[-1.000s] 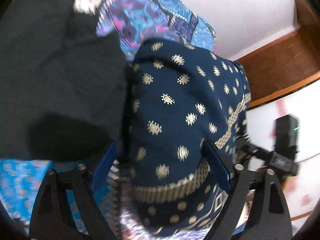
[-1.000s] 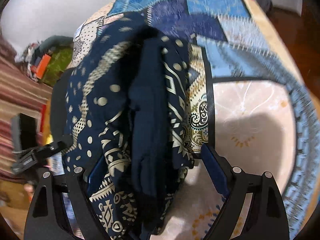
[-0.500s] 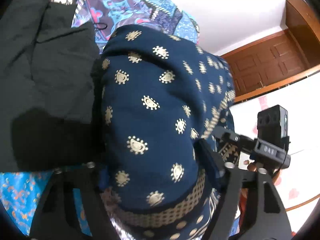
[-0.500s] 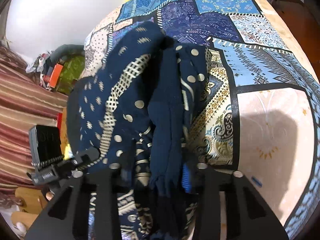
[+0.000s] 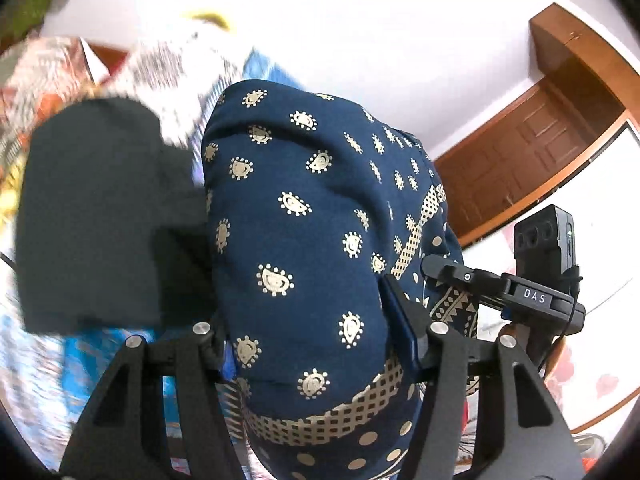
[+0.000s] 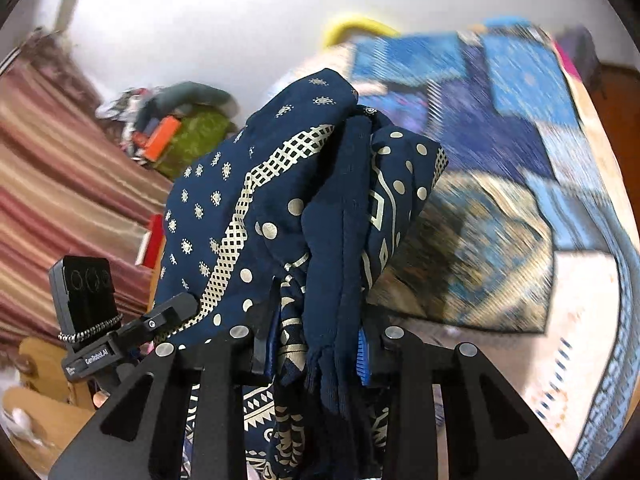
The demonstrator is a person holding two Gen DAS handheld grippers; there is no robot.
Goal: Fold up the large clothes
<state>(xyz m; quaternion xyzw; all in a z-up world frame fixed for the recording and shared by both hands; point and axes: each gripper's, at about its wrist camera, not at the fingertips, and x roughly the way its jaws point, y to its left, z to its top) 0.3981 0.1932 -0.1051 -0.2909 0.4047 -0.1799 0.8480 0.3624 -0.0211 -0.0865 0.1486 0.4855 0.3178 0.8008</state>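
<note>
Garment: one navy cloth with a gold print [image 5: 304, 240], large, bunched, held up off the bed between the two tongs; its lower folds hang below both and out of sight.

Left tongs [image 5: 308, 344]: jaws closing, a thick rounded bulge of the navy cloth between them, the fabric swelling out over both fingers. The right-hand pad presses into the bulge; contact on the other pad is hidden by the cloth.

Right tongs [image 6: 316, 344]: drawn close together and clamped on a narrow rope of gathered layers of the same cloth, several edges stacked between the blue pads.

Black garment [image 5: 100, 216]: lies beyond and to the left of the left tongs, touching or just beside the navy cloth; I cannot tell which.

Patchwork bedspread [image 6: 520, 128]: beyond and to the right of the right tongs, blurred.

Risks, as judged from the room:
- Left grip takes a fat wad, not an edge. Weight of the hanging cloth could pull the bulge out through the half-closed jaws.
- Right grip pinches several layers at once. An inner layer may slide free, leaving the fold crooked.
- Neither tongs holds a clear corner or hem, so the cloth would likely open twisted, not flat.
- Black garment so near the navy cloth could be dragged along.
- Second gripper's mount [image 5: 508, 292] sits close on the right; loose fabric could snag on it.
</note>
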